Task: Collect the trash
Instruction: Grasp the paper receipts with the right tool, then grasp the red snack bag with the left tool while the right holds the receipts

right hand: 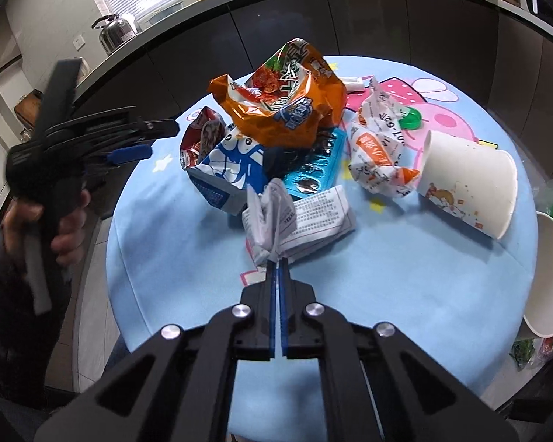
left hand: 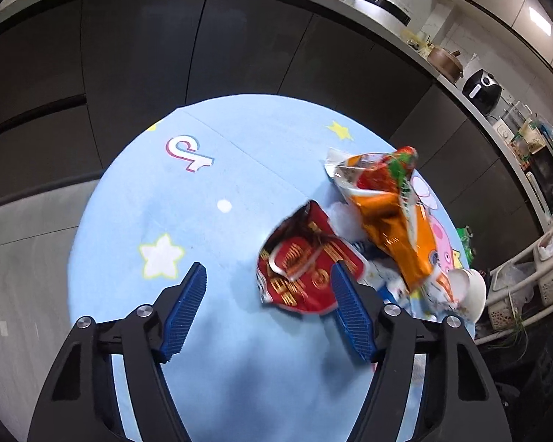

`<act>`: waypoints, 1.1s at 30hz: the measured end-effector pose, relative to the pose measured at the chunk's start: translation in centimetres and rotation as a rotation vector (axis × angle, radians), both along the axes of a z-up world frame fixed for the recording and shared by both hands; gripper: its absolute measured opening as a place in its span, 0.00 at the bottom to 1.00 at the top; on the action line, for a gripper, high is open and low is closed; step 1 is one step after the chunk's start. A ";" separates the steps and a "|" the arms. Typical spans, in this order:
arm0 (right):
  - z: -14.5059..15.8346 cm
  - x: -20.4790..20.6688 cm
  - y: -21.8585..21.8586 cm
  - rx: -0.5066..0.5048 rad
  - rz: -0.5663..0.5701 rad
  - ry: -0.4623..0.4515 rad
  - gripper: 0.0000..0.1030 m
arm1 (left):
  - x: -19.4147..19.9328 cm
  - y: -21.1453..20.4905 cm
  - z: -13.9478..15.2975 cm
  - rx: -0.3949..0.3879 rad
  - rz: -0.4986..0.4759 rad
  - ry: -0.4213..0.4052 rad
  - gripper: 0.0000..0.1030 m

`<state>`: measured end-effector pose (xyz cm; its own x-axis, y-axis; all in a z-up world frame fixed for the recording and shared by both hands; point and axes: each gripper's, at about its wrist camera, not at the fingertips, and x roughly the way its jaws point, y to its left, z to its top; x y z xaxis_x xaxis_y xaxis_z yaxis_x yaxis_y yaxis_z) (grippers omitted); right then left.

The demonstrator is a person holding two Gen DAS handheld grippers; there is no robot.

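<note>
Clamped in my right gripper, folded printed paper needs a straight lift while my left gripper, jaws apart, lines up on the red wrapper.

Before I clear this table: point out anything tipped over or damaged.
The large paper cup lies tipped on its side on the blue table, mouth facing right. The red snack bag and the orange bag are torn open and crumpled.
</note>
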<state>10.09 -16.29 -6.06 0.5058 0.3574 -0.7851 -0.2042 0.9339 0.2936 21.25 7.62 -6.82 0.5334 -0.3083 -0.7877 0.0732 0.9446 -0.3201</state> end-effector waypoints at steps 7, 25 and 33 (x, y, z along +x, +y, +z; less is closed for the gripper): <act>-0.1 -0.3 -0.6 -0.009 -0.008 0.007 0.06 | 4.0 0.2 -3.1 -0.081 -0.043 0.098 0.51; -0.2 2.1 2.7 -0.014 0.058 -0.018 0.09 | 0.8 1.6 -0.9 -0.131 -0.015 0.028 0.08; 1.2 1.3 1.6 0.027 0.057 -0.040 0.04 | -3.5 1.6 1.3 -0.082 -0.007 -0.023 0.08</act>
<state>11.36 -14.66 -4.85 0.5148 0.4073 -0.7544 -0.2692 0.9122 0.3087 17.72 9.25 -5.54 0.5486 -0.3750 -0.7472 0.0874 0.9146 -0.3949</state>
